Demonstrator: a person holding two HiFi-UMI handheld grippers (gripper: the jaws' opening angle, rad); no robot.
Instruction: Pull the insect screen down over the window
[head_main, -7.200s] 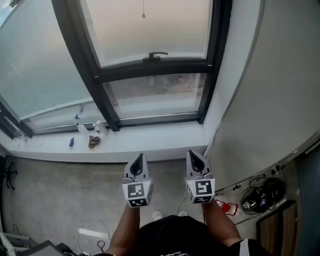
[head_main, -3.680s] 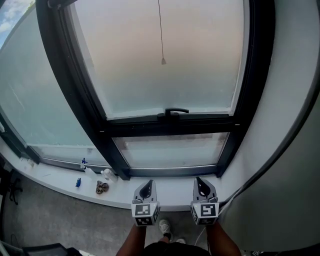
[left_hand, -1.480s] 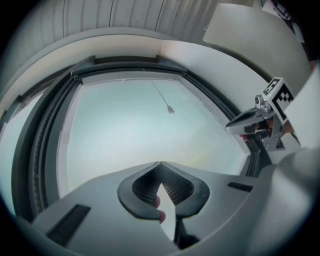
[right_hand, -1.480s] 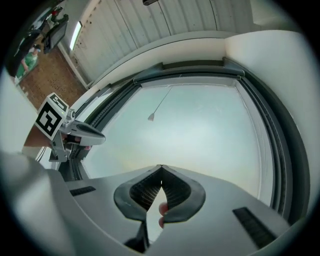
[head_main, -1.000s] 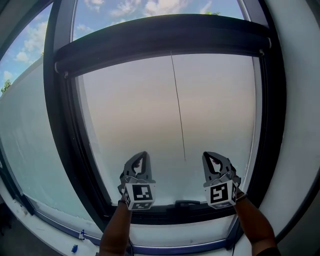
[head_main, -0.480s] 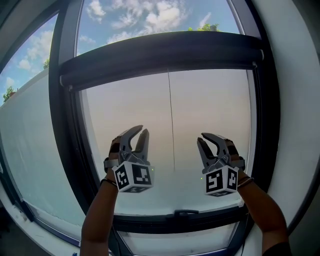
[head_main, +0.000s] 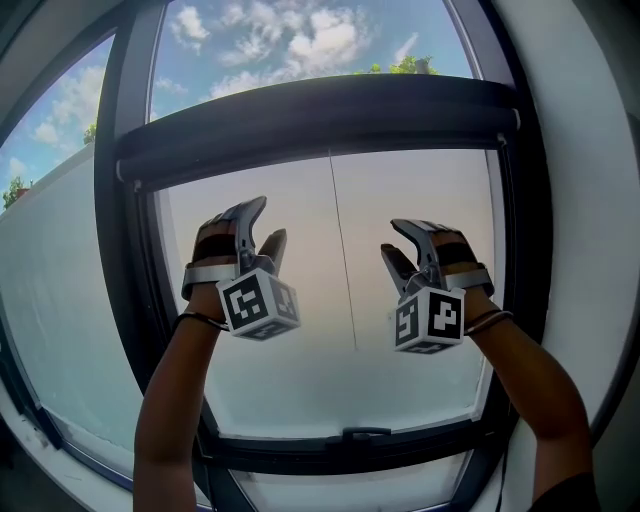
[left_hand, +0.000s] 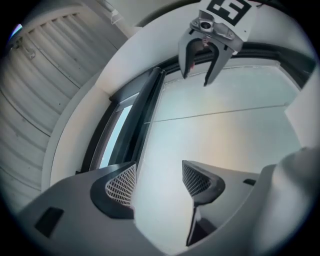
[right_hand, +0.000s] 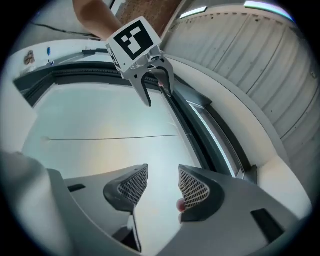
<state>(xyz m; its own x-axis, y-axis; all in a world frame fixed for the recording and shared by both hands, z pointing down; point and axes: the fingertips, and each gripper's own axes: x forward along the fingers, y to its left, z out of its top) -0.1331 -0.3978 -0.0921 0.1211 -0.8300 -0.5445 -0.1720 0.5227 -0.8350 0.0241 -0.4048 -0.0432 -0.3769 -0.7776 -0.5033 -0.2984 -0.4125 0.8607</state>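
Observation:
The insect screen is rolled up in a dark cassette bar (head_main: 320, 115) across the top of the black-framed window (head_main: 128, 260). A thin pull cord (head_main: 343, 260) hangs from it down the frosted pane. My left gripper (head_main: 268, 222) is raised left of the cord, just below the bar. Its jaws are opening, with nothing between them (left_hand: 157, 182). My right gripper (head_main: 392, 238) is raised right of the cord, its jaws also opening on nothing (right_hand: 162, 185). Each gripper view shows the other gripper (left_hand: 197, 67) (right_hand: 157, 87) and the cord (right_hand: 115, 137) against the glass.
A black window handle (head_main: 365, 435) sits on the lower crossbar. A white wall (head_main: 590, 200) curves along the right of the frame. A second pane (head_main: 50, 280) lies to the left. Sky and clouds (head_main: 300, 40) show above the bar.
Both grippers have risen from near the handle to just under the cassette bar. Their jaws have gone from shut to apart. The view has tilted upward.

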